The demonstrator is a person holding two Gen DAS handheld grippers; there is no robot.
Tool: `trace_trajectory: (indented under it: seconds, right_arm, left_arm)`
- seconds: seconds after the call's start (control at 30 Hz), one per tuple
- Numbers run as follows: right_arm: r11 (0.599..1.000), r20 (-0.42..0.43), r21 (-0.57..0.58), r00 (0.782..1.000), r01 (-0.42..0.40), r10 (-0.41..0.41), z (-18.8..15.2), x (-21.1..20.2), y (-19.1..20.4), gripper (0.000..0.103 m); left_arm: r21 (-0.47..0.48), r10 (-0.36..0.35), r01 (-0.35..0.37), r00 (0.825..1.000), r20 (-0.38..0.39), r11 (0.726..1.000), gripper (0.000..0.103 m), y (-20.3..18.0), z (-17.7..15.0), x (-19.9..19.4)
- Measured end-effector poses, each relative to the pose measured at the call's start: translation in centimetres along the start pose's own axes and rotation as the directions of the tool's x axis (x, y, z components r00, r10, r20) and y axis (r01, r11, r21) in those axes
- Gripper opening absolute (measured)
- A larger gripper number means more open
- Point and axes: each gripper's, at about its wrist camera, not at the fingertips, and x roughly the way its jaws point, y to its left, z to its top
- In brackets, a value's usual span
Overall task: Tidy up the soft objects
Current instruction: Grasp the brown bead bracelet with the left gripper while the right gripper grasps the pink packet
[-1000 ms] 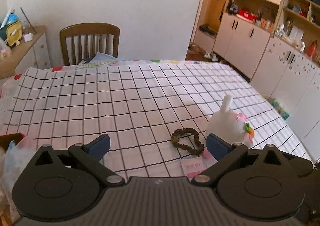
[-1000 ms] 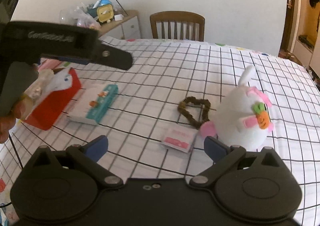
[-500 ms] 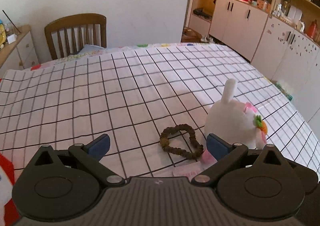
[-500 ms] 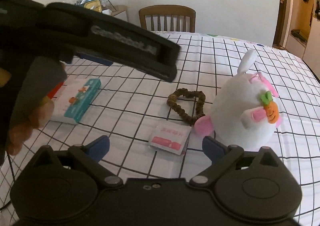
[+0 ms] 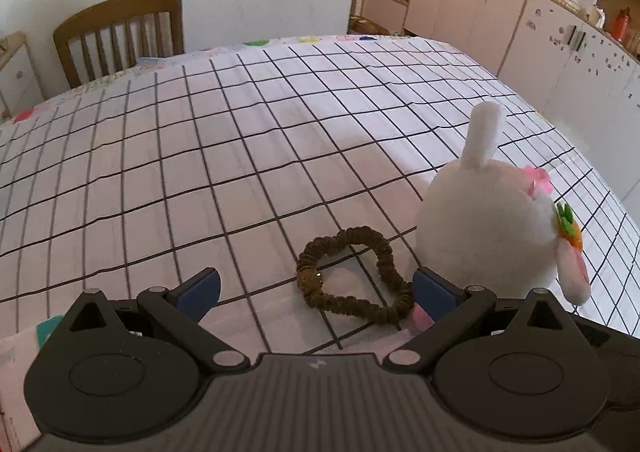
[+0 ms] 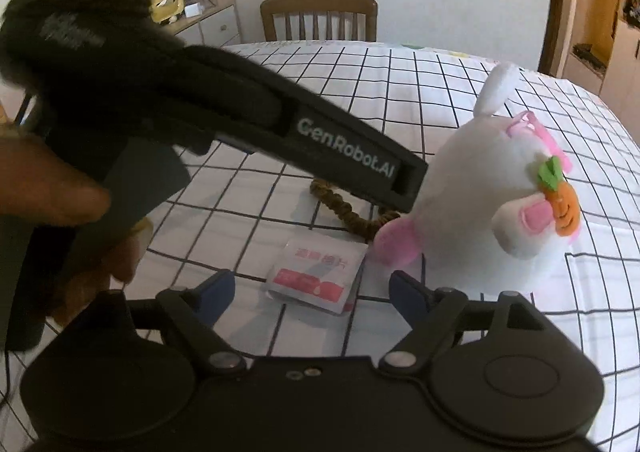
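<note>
A brown scrunchie (image 5: 352, 272) lies in a heart shape on the checked tablecloth (image 5: 200, 172), close against a white plush bunny (image 5: 488, 228) with a carrot patch. My left gripper (image 5: 316, 292) hangs open just over the scrunchie, whose near part lies between the blue pads. In the right wrist view the bunny (image 6: 500, 188) stands to the right, and the scrunchie (image 6: 348, 208) is half hidden behind the left gripper's black body (image 6: 280, 124). My right gripper (image 6: 312, 294) has its jaws closing around a pink-and-white packet (image 6: 316, 278); the pads do not touch it.
A person's hand (image 6: 52, 188) holds the left gripper at the left. A wooden chair (image 5: 120, 36) stands at the table's far side, with cabinets (image 5: 520, 12) on the right. A side dresser with a yellow clock (image 6: 168, 4) is at the back left.
The left gripper has come down and forward onto the scrunchie and now crosses the right wrist view. The right gripper has sunk toward the packet and its jaws have narrowed.
</note>
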Motion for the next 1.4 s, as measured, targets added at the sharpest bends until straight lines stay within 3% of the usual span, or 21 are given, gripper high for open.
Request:
trace_trajectory:
  seconds: [0.2, 0.37, 0.53, 0.6, 0.77, 1.07, 1.2, 1.4]
  right_arm:
    - [0.998, 0.006, -0.059, 1.000, 0.017, -0.017, -0.6, 0.5, 0.5, 0.080]
    - [0.996, 0.013, -0.083, 0.999, 0.032, -0.031, -0.6, 0.9, 0.8, 0.074]
    - [0.994, 0.021, -0.102, 0.999, 0.038, -0.036, -0.7, 1.1, 1.4, 0.070]
    - [0.994, 0.025, -0.104, 0.999, 0.037, -0.034, -0.8, 0.8, 1.4, 0.068]
    - [0.993, 0.034, -0.113, 0.999, 0.032, -0.028, -1.2, 0.2, 1.4, 0.052]
    - [0.994, 0.052, -0.105, 0.998, 0.031, -0.025, -1.5, -0.3, 1.3, 0.038]
    - [0.995, 0.062, -0.097, 0.998, 0.030, -0.024, -1.5, -1.1, 1.4, 0.035]
    - [0.996, 0.075, -0.084, 0.997, 0.016, -0.010, -1.5, -2.5, 1.2, 0.033]
  left_arm:
    - [0.037, -0.033, 0.033, 0.999, -0.012, 0.999, 0.102, -0.7, 0.3, 1.0]
    - [-0.033, -0.028, 0.027, 0.999, -0.016, 0.999, 0.098, -0.1, 0.9, 1.9]
    - [0.000, -0.008, 0.008, 1.000, -0.031, 1.000, 0.078, -0.7, 1.0, 2.9]
    - [0.007, -0.006, 0.006, 1.000, -0.025, 1.000, 0.075, -0.9, 1.0, 2.9]
    - [0.028, -0.021, 0.021, 1.000, -0.019, 0.999, 0.055, -1.3, 1.1, 2.9]
    - [0.000, -0.057, 0.057, 0.998, -0.009, 0.998, 0.020, -0.4, 1.1, 2.1]
    - [-0.005, -0.049, 0.049, 0.999, 0.001, 0.999, 0.011, -0.2, 0.9, 1.6]
    - [-0.034, -0.042, 0.043, 0.999, 0.020, 0.998, 0.010, 0.8, 0.4, 0.5]
